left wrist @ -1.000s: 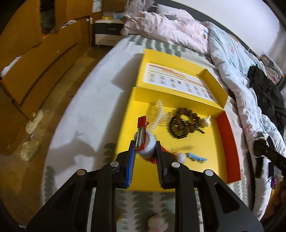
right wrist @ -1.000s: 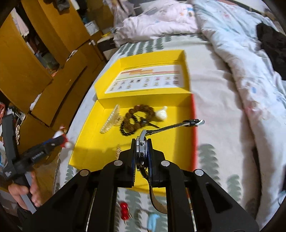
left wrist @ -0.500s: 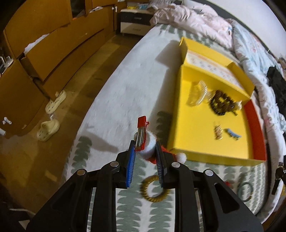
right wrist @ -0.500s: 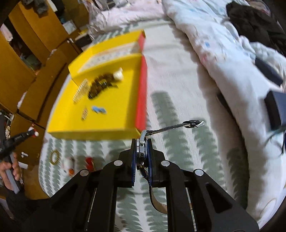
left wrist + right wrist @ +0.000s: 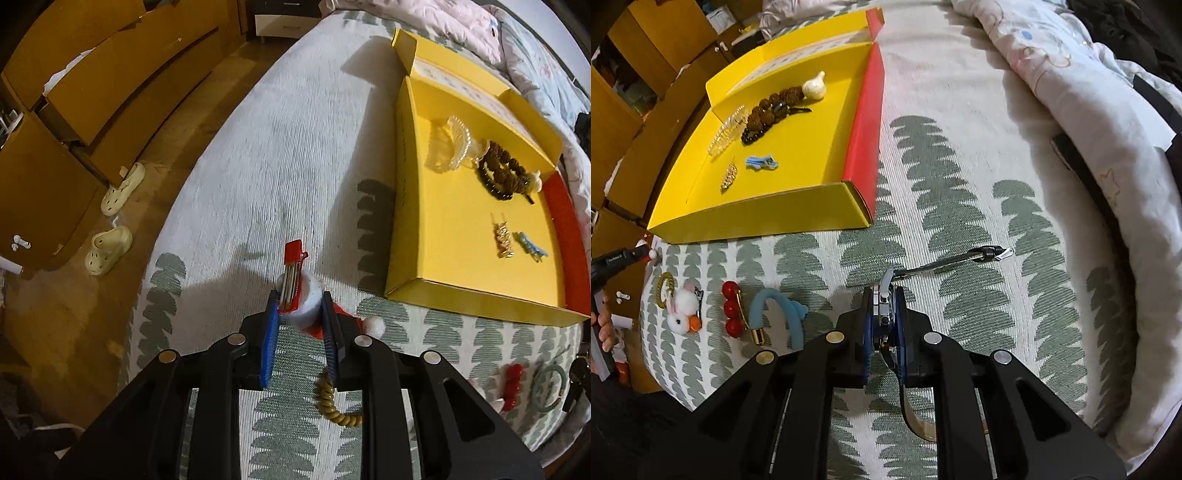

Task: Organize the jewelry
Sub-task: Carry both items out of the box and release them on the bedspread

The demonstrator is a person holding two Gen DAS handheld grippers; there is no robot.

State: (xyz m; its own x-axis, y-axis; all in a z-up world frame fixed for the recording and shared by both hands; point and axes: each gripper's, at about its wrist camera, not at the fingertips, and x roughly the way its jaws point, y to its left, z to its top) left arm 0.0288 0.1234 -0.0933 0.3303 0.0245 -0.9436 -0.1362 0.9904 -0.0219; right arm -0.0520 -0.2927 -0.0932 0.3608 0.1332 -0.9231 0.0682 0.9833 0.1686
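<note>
Clamping a red-and-white hair clip above the bedspread, the left gripper hovers beside the yellow box, where a few pieces already lie. In the right view, the right gripper pinches a watch; several pieces remain unsorted, its strap partly hidden.

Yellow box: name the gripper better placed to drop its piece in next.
Left, marginally. The left gripper holds the red hair clip just off the yellow box front corner; the right gripper, shut on the watch, sits farther back.
</note>
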